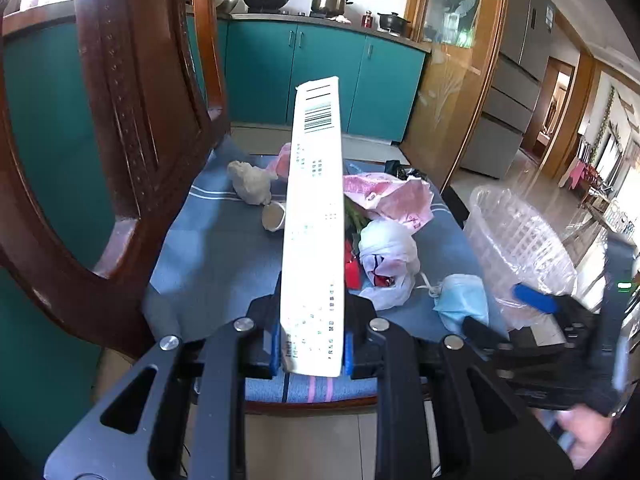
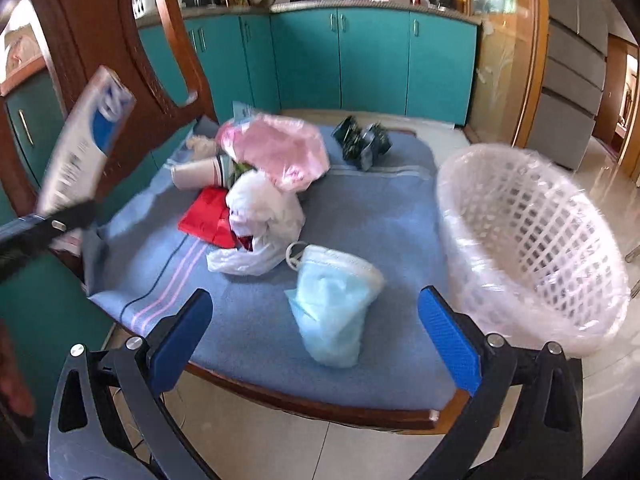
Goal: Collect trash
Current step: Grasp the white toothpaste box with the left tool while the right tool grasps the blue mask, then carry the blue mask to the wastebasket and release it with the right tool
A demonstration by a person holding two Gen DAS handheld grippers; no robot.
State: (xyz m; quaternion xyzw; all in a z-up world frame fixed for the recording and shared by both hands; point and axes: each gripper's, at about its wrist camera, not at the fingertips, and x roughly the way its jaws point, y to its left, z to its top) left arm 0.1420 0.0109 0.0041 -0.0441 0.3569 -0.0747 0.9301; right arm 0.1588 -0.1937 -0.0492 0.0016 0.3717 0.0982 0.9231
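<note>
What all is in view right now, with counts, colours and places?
long white cardboard box: one, white with blue print, clamped upright in left hand-held gripper
light blue face mask: one, cushion's near edge
white plastic bag: one, cushion centre
pink plastic bag: one, behind white bag
red packet: one, left of white bag
paper cup: one, pale, lying down
dark wrappers: black, cushion's far side
white lattice basket: one, clear liner, right of chair
blue striped cushion: one, on chair
left hand-held gripper: shut on box
right hand-held gripper: open, around mask
</note>
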